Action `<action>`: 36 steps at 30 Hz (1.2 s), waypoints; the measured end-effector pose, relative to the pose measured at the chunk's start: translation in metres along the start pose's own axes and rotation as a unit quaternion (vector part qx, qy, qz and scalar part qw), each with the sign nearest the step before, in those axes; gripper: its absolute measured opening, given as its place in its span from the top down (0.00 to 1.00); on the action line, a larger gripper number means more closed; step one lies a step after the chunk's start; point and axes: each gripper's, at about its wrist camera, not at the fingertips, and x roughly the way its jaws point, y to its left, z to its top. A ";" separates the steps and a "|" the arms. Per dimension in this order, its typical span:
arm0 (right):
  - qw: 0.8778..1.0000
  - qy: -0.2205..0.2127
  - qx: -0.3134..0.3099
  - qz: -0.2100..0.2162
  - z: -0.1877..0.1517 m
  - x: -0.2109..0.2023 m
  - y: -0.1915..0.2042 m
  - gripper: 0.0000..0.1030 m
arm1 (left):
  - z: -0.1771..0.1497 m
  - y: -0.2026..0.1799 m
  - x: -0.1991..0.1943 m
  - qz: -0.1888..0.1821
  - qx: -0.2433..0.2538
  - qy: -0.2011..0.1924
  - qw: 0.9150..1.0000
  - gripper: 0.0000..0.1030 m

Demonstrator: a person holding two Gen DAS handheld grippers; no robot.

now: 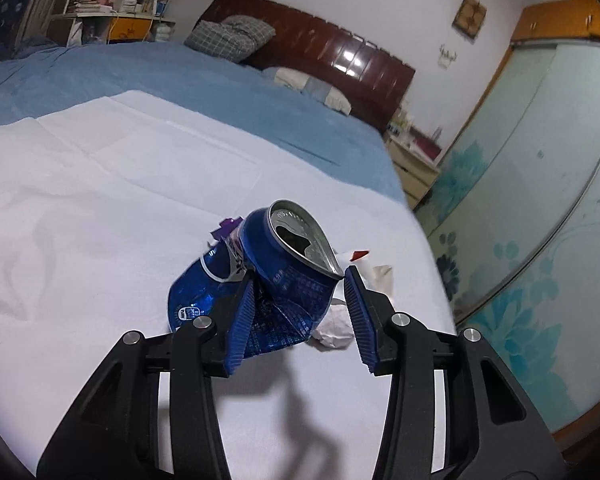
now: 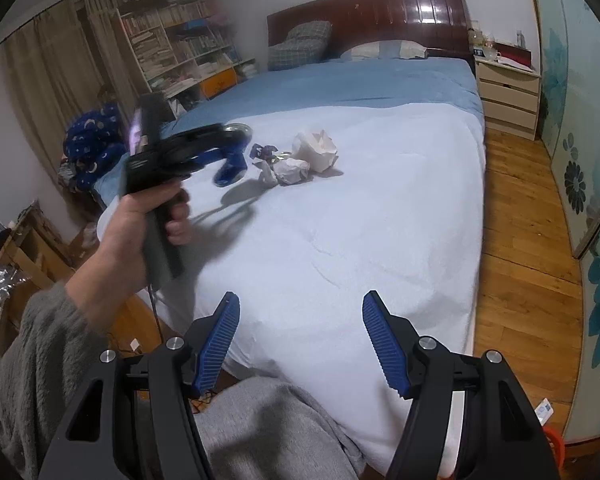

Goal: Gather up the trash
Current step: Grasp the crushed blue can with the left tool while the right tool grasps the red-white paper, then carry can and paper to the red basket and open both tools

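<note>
A wide bed is filling the room, and a white sheet is covering its near half, where the trash is lying. Out on that sheet a small heap of crumpled paper and wrappers is sitting together, well apart from the right gripper, which is hanging over the bed's near edge with its fingers spread wide and nothing between them. The left gripper is holding a crushed blue can partly closed around its dented body, both pads seeming to be pressing on the metal, and the can is looking lifted clear of the sheet, beside the heap. The can is probably going to feel very light and thin-walled, giving way further under a hard squeeze, with smooth sides that could slip and a sharp folded rim. Gripping across the flattened middle is looking like the safest hold.
</note>
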 end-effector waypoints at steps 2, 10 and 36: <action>1.000 -0.003 -0.002 0.011 0.008 0.007 0.003 0.37 | -0.001 0.005 -0.014 0.001 -0.005 -0.005 1.000 0.58; 0.997 -0.046 -0.056 0.028 0.067 0.081 0.037 0.38 | -0.006 0.039 -0.042 0.013 -0.048 -0.001 0.999 0.65; 0.999 -0.032 -0.016 0.017 0.164 0.243 -0.016 0.72 | -0.017 0.039 -0.034 -0.022 -0.051 0.013 0.998 0.65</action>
